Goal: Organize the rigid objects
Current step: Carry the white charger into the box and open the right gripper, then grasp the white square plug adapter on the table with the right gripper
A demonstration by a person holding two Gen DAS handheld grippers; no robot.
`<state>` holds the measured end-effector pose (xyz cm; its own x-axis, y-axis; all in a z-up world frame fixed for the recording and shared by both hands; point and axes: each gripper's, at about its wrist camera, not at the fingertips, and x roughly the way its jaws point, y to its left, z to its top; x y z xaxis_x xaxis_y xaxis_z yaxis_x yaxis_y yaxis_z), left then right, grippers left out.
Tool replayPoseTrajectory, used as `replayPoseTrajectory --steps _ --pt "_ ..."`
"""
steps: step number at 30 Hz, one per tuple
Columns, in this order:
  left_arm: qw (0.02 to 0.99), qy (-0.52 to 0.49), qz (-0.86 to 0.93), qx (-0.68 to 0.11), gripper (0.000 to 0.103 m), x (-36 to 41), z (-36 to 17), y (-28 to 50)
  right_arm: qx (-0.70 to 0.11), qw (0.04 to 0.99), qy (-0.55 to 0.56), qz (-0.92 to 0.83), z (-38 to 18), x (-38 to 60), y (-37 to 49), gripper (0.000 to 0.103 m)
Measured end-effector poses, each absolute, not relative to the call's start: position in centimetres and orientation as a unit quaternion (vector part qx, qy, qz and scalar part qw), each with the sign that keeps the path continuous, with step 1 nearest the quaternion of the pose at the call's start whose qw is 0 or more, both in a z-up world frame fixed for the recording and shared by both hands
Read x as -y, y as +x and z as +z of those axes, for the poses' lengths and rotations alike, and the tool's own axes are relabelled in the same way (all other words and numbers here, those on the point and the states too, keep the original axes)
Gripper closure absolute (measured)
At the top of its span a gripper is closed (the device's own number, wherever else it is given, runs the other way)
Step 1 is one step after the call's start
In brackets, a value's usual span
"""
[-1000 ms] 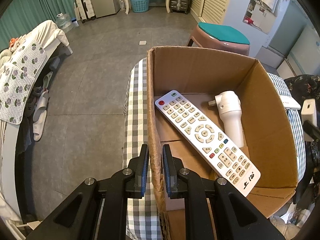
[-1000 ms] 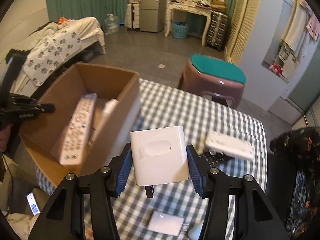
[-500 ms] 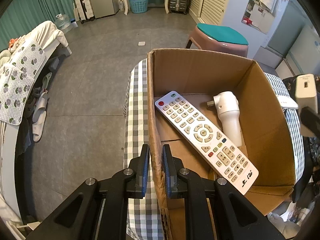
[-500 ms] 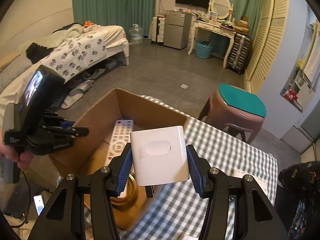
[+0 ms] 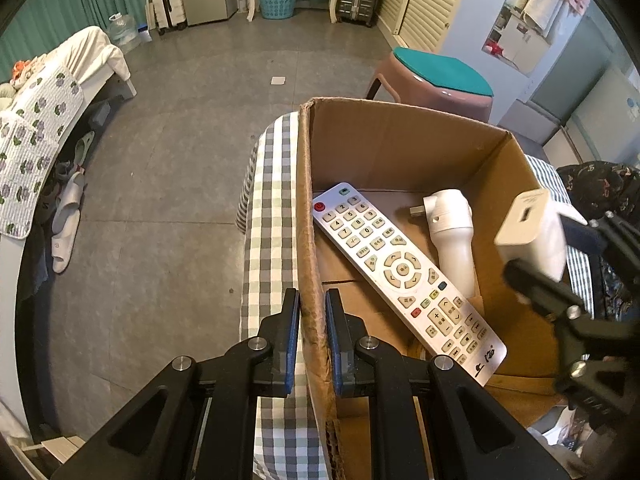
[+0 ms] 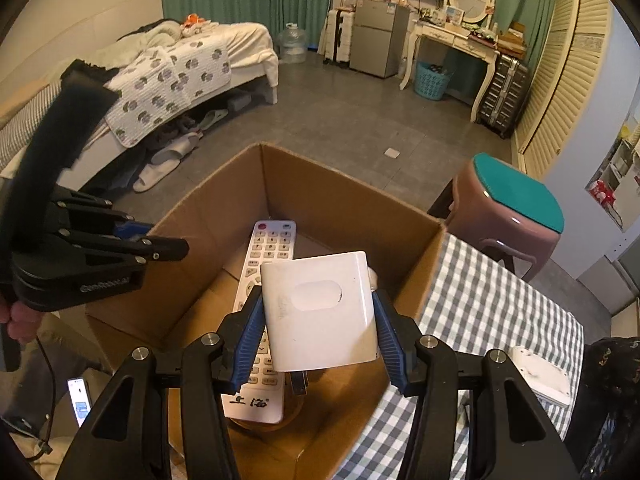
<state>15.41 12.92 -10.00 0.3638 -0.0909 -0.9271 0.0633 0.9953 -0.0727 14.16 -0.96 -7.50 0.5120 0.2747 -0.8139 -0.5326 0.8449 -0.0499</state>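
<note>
the left gripper (image 5: 311,332) pinches the brown cardboard box's (image 5: 384,140) near wall to steady it, while the right gripper (image 6: 318,334) clamps a white square charger (image 6: 320,312) above the open box, ready to drop it beside the white remote control (image 5: 400,268).

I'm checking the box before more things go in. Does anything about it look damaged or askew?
Yes. The cardboard box has a frayed, crumpled wall edge where the left gripper clamps it. Inside, the remote lies tilted, its lower end propped up. The right gripper holds the white charger above the box.
</note>
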Motion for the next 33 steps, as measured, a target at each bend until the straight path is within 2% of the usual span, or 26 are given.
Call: replayPoseTrajectory --steps 11,13,15,33 --pt "0.821 -0.032 -0.04 -0.569 0.09 -13.4 -10.0 15.6 -0.443 0.855 -0.145 0.228 -8.5 1.2 14.2 0.05" --pt "0.819 -0.035 -0.041 -0.571 0.09 -13.6 -9.7 15.6 -0.434 0.861 -0.138 0.228 -7.7 1.6 13.9 0.037" --pt "0.819 -0.033 -0.038 -0.572 0.09 -13.6 -9.4 15.7 -0.424 0.867 -0.135 0.226 -7.0 2.1 13.6 0.033" --pt "0.816 -0.008 -0.03 -0.577 0.094 -13.1 -8.7 15.4 -0.401 0.904 -0.058 0.133 -4.2 15.2 10.4 0.032"
